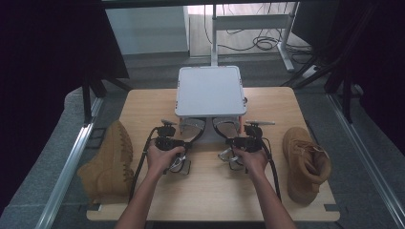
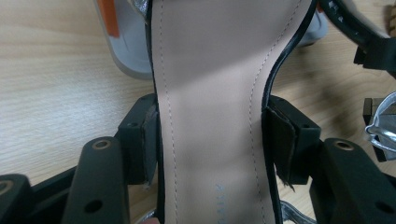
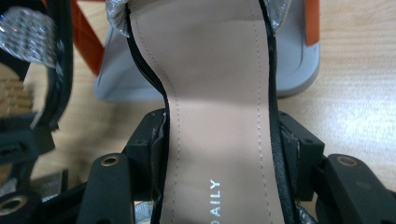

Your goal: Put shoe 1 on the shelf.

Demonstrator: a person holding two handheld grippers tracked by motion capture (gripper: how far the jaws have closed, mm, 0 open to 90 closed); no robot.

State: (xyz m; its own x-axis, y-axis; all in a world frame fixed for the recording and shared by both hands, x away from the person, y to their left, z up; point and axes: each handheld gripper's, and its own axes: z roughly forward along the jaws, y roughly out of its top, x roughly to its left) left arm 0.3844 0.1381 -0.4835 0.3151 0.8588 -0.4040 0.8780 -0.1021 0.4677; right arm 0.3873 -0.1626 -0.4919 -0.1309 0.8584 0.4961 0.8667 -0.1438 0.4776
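Both grippers are clamped on sandals: the left gripper [image 1: 168, 137] has its jaws tight across the waist of the left sandal [image 2: 210, 112], the right gripper [image 1: 244, 138] pinching the right sandal [image 3: 219, 116], toes tucked under the grey box [image 1: 210, 90] mid-bench [image 1: 143, 102], tan boots [image 1: 109, 160] flanking.

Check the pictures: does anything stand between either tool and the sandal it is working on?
Nothing visible does. The left tool already clamps the waist of the left sandal, and the right tool clamps the right sandal the same way.

Two black-edged sandals [image 1: 191, 128], clamped side by side
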